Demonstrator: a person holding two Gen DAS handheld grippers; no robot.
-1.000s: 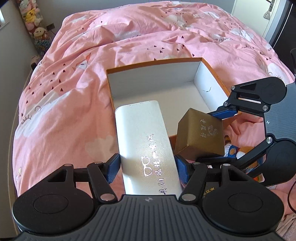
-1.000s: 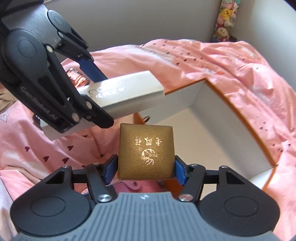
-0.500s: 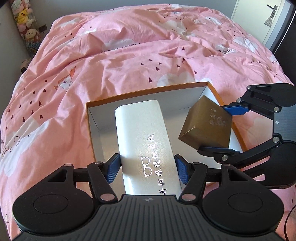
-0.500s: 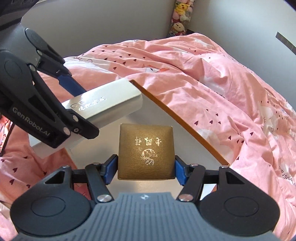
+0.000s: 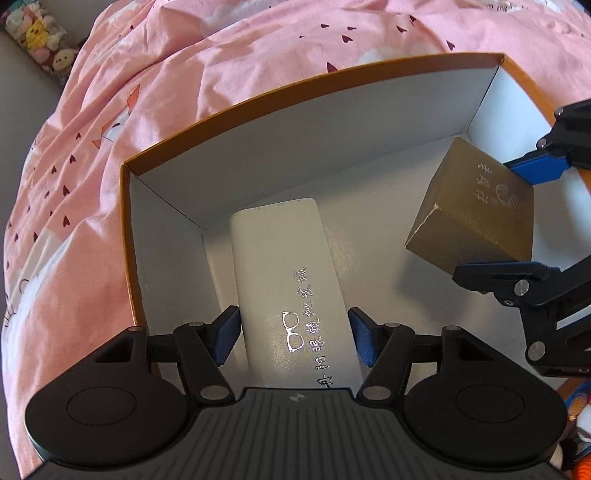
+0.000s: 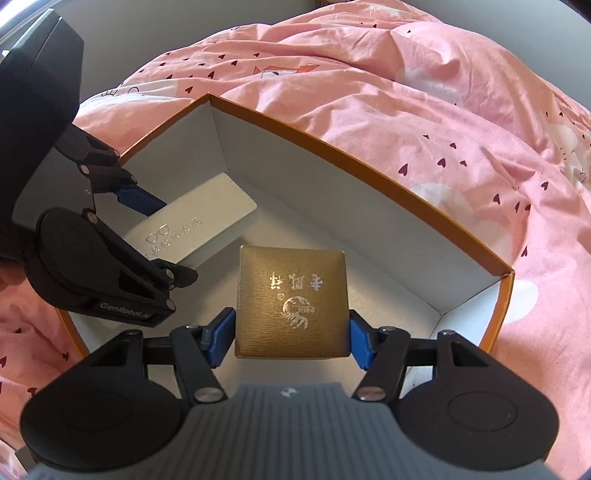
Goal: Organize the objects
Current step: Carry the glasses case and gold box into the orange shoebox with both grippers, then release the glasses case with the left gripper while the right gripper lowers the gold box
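Observation:
An open orange box with white inside (image 5: 332, 122) lies on the pink bedspread; it also shows in the right wrist view (image 6: 369, 162). My left gripper (image 5: 293, 341) is shut on a long white glasses case (image 5: 291, 280) and holds it down inside the box near the left corner. My right gripper (image 6: 291, 338) is shut on a gold square box (image 6: 291, 302) with foil lettering, held inside the orange box to the right of the case. The gold box (image 5: 476, 218) and the right gripper also show in the left wrist view. The case (image 6: 192, 225) shows in the right wrist view.
The pink bedspread (image 5: 184, 74) with hearts surrounds the box. Plush toys (image 5: 40, 29) stand at the far left by the wall. Colourful items (image 5: 576, 424) lie at the right edge beside the box.
Both grippers have moved forward and down into the orange box, carrying the white case and the gold box from above its near edge to inside its walls.

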